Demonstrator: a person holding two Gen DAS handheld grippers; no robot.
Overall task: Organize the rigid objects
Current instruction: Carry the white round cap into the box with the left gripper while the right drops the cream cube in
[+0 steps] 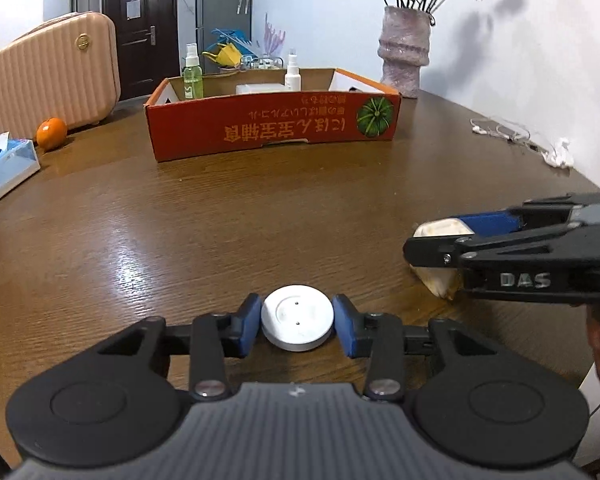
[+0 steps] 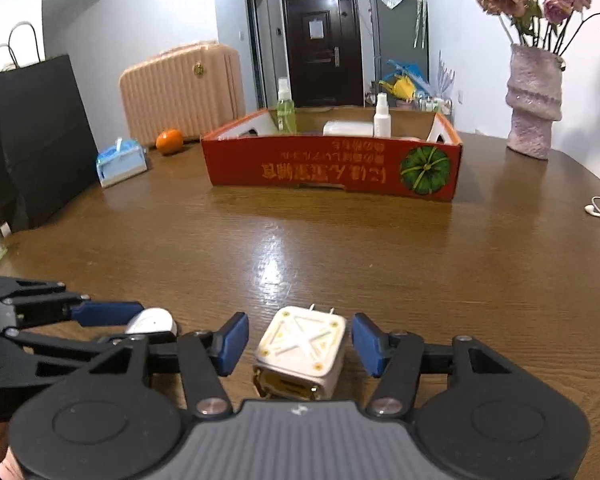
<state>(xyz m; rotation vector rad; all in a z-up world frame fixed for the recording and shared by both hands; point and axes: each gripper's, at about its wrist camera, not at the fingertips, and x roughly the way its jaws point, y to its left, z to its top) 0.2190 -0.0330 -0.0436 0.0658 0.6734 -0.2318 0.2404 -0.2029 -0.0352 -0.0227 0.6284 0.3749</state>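
A white round disc lies on the brown table between the blue pads of my left gripper; the pads touch or nearly touch its sides. It also shows in the right wrist view. A white cube-shaped charger with two prongs sits between the fingers of my right gripper, with gaps on both sides; the gripper is open. The charger shows in the left wrist view, partly hidden by the right gripper. A red cardboard box stands farther back, holding two spray bottles and a white block.
A pink suitcase, an orange and a tissue pack are at the back left. A vase with flowers stands back right. White earphones lie at the right edge. A black paper bag stands at the left.
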